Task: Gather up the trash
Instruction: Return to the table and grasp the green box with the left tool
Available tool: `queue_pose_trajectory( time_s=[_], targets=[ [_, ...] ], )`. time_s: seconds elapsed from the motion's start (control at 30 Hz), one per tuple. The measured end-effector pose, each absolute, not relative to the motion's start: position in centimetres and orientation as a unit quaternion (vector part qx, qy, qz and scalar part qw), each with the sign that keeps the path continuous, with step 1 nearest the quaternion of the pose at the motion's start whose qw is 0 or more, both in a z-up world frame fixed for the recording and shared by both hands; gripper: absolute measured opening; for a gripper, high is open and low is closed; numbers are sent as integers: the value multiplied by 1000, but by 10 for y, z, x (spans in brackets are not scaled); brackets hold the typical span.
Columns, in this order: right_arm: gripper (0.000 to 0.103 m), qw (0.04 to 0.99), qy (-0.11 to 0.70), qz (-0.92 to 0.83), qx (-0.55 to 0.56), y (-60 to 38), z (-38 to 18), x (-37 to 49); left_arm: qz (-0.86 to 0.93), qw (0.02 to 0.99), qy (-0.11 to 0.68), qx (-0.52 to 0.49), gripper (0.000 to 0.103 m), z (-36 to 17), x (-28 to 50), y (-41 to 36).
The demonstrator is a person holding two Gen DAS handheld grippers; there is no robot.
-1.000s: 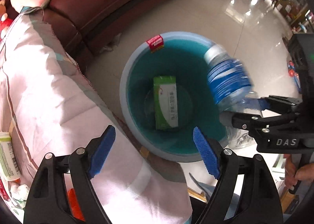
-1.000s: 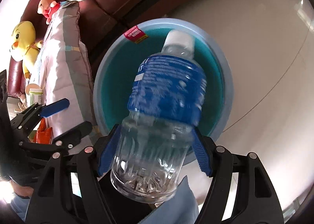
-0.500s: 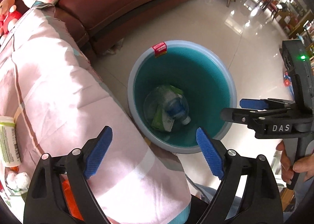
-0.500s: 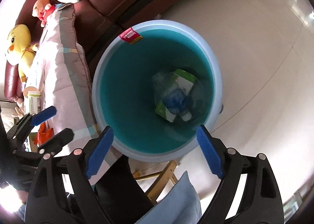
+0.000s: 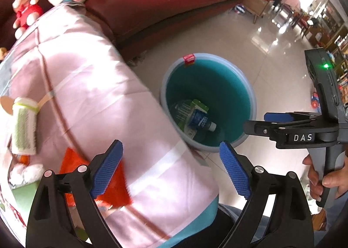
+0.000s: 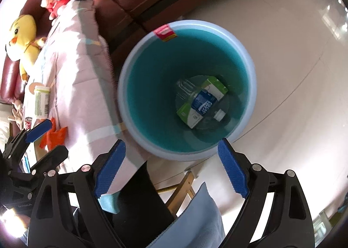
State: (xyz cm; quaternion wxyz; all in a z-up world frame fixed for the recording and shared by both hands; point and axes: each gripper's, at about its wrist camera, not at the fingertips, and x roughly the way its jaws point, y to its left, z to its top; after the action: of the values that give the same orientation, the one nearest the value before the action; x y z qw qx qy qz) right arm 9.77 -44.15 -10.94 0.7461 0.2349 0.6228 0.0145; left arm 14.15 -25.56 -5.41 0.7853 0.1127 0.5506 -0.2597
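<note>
My right gripper (image 6: 170, 168) hangs spread and empty over the bin (image 6: 250, 87); the bottle (image 6: 204, 102) lies inside on a green carton (image 6: 214, 85). My left gripper (image 5: 170, 167), opening with nothing between, points toward the blanket (image 5: 87, 87), where a white container (image 5: 24, 126) lies, likely next.

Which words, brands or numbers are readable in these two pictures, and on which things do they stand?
"DAS": on the right gripper, in the left wrist view.
"POCARI SWEAT": on the blue label of the bottle in the bin.
Red tag on the bin rim: print too blurred.
Green box under the bottle: print too small.
White container on the pink blanket: print blurred.
</note>
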Motion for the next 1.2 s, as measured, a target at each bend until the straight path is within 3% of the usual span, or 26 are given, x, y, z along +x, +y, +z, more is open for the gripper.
queue_pose_trajectory(
  time_s=[0.43,1.2],
  targets=[
    [83,765,617,61,175,-361,-68,85,-156,841,511,80,92,-30,107,-145],
    [83,765,619,152,97,-230,-45,87,1,859,512,16,96,-64,64,-4]
  ],
)
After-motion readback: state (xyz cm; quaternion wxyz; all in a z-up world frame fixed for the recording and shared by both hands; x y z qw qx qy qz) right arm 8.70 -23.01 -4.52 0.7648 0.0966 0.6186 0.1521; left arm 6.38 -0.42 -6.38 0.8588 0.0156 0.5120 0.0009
